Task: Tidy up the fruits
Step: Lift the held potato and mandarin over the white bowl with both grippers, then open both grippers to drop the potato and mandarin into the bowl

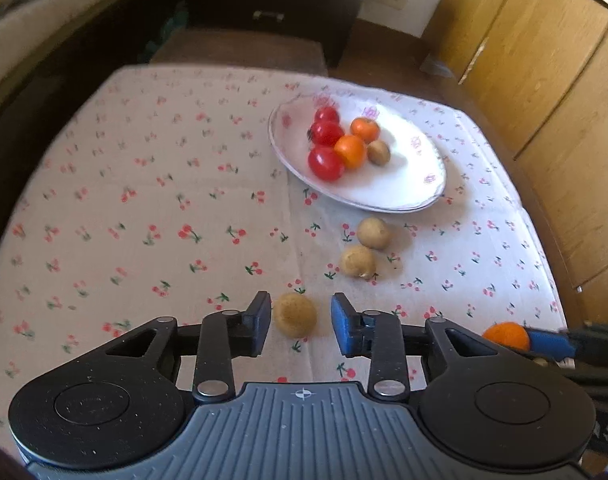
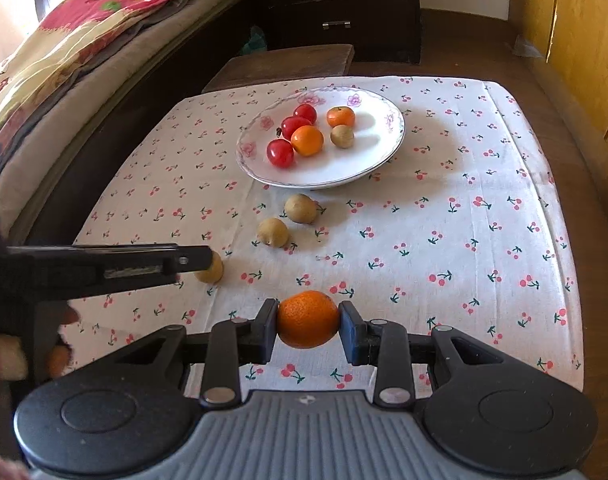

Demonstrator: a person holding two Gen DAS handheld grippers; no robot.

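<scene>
A white plate [image 1: 384, 203] [image 2: 324, 182] on the cherry-print cloth holds three red fruits [image 2: 280, 153], two oranges [image 2: 307, 141] and one brown fruit [image 2: 342, 136]. Two more brown fruits [image 1: 374, 233] [image 1: 358, 261] lie in front of the plate. A third brown fruit [image 1: 295, 315] [image 2: 213, 271] rests on the cloth between the fingers of my left gripper [image 1: 301, 304], which is open: there is a gap at the right pad. My right gripper [image 2: 308, 312] is shut on an orange [image 2: 308, 319] [image 1: 506, 335], held above the cloth near the table's front.
A bed with folded blankets [image 2: 83, 40] runs along the left. A dark drawer unit [image 2: 336, 8] and a low wooden stool [image 2: 287, 64] stand behind the table. Wooden cupboard doors [image 1: 544, 80] line the right side. The cloth [image 2: 484, 240] right of the plate is bare.
</scene>
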